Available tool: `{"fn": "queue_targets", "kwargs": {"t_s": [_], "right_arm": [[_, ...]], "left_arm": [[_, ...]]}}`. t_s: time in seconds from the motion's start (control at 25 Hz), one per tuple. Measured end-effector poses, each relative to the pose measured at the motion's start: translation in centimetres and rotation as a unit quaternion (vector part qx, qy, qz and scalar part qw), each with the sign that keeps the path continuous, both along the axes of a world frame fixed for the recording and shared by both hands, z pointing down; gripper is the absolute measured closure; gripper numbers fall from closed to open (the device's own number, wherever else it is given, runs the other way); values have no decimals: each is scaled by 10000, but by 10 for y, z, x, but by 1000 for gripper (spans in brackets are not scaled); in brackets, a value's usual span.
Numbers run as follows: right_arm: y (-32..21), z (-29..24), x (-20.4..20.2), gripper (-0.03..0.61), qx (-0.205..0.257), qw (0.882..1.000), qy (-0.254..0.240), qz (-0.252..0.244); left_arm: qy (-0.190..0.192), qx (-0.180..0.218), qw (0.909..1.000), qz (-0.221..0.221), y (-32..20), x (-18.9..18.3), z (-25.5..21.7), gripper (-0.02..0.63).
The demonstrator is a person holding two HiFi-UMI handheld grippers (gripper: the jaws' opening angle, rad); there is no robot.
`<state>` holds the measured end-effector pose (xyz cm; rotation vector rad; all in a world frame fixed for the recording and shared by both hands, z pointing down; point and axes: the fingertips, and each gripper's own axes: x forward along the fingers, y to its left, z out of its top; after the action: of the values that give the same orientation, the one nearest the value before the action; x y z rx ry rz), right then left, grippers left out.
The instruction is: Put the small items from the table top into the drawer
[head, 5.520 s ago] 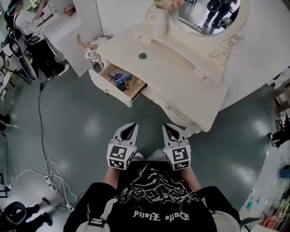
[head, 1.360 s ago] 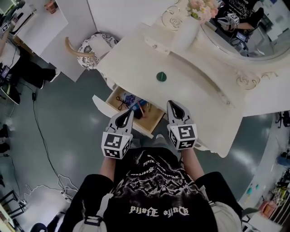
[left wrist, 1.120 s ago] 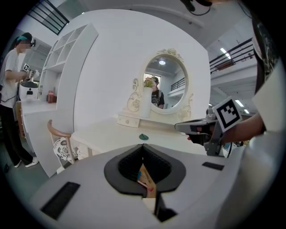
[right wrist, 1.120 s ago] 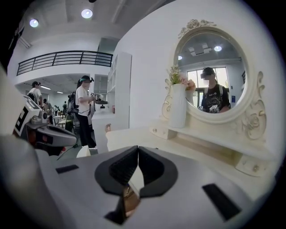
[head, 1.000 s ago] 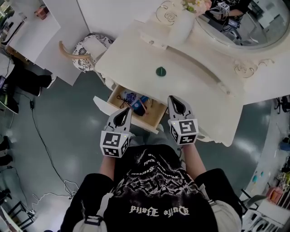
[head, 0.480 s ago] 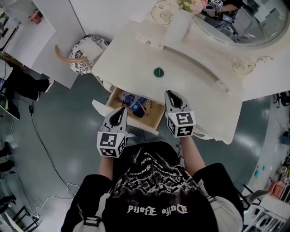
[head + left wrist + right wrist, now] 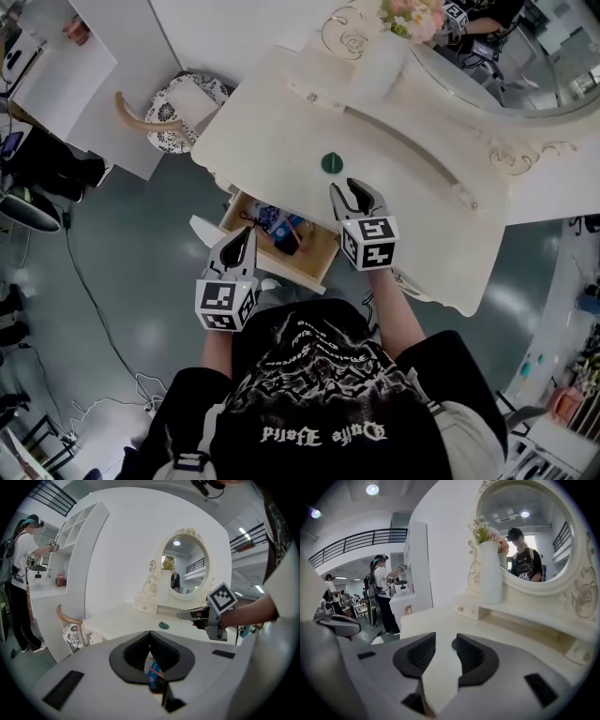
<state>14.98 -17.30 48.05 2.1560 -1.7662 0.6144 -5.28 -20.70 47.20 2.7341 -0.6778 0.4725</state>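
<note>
A small dark green item [image 7: 332,162] lies on the cream dressing table top [image 7: 272,131]. My right gripper [image 7: 354,194] hovers just short of it. Its jaws have just been opening and stand open with nothing between them. In the right gripper view the green item [image 7: 453,644] peeks out behind the right jaw of that gripper [image 7: 446,640]. Below the table edge the drawer [image 7: 325,255] is pulled out, with a blue packet [image 7: 281,225] and other small things inside. My left gripper [image 7: 240,244] is shut and empty over the drawer's front left. The drawer contents [image 7: 153,670] show beneath its jaws.
A white vase with flowers [image 7: 386,52] and an oval mirror [image 7: 525,66] stand at the back of the table. A chair with a patterned seat [image 7: 173,103] is at the table's left. Another person [image 7: 21,573] works at a white shelf unit to the left.
My right gripper has moved forward over the table top toward the green item, and its jaws have gone from shut to open. My left gripper has drifted slightly back by the drawer front.
</note>
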Motion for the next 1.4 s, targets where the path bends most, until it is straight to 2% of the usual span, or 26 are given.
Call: {"fn": "queue_targets", "kwargs": {"t_s": [0.56, 0.84, 1.4], "right_arm": [[-32, 34, 26, 434, -495, 9985, -221, -45], [-40, 54, 35, 431, -747, 9967, -307, 4], [-56, 81, 47, 420, -1223, 9916, -421, -71]], "left_arm": [[-254, -140, 9990, -347, -9, 4, 14, 598], [-489, -241, 9977, -397, 0, 0, 25, 598], [-647, -309, 9961, -522, -6, 4, 32, 598]]}}
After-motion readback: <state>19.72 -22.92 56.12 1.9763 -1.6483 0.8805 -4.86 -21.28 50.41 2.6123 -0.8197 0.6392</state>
